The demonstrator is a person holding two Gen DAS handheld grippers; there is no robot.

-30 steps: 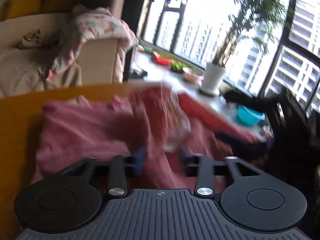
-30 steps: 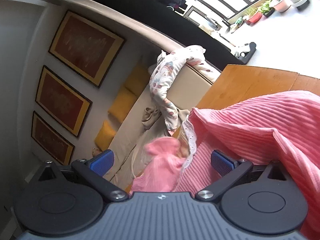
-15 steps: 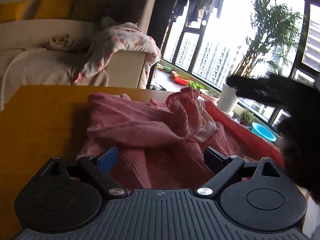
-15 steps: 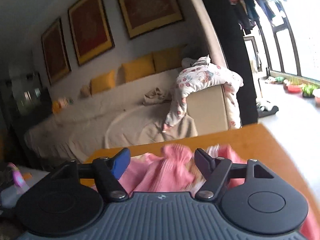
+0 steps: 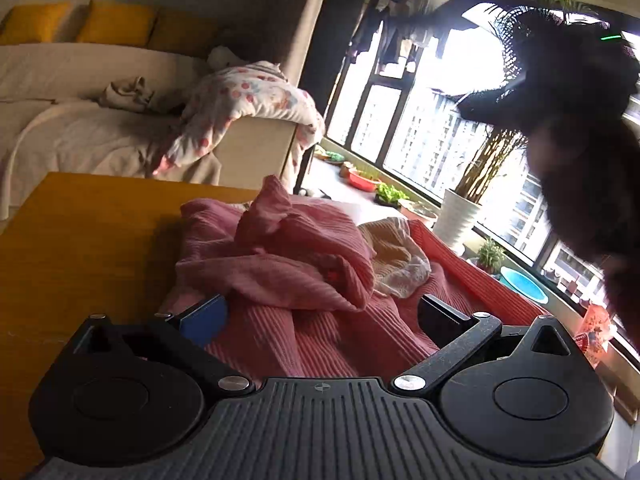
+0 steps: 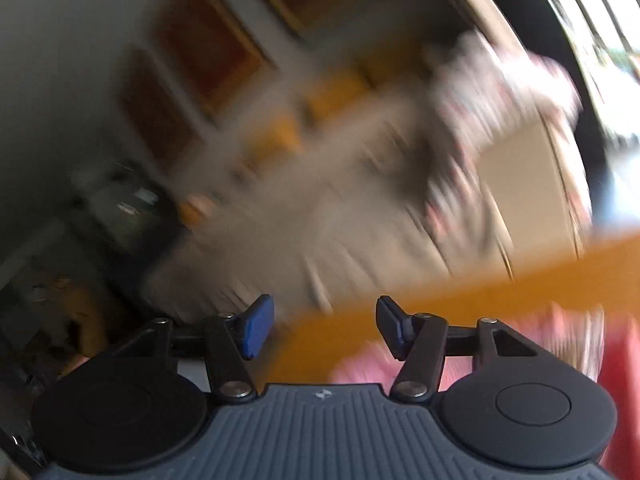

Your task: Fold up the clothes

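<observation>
A pink ribbed garment (image 5: 304,276) lies crumpled on the orange wooden table (image 5: 88,232), with a white lace inner part (image 5: 400,264) showing. My left gripper (image 5: 320,316) is open and empty, just above the near part of the garment. My right gripper (image 6: 324,326) is open and empty; its view is blurred, with the table edge (image 6: 480,280) and a bit of pink cloth (image 6: 560,344) at lower right. The right hand in a dark glove (image 5: 572,92) hangs at upper right in the left wrist view.
A beige sofa (image 5: 80,136) with yellow cushions and a spotted blanket (image 5: 248,104) stands behind the table. Big windows, a white plant pot (image 5: 460,220) and a blue basin (image 5: 524,284) are to the right.
My left gripper opened, let go of the pink cloth and drew back. My right gripper swung up and away from the garment, staying open; its view is now blurred.
</observation>
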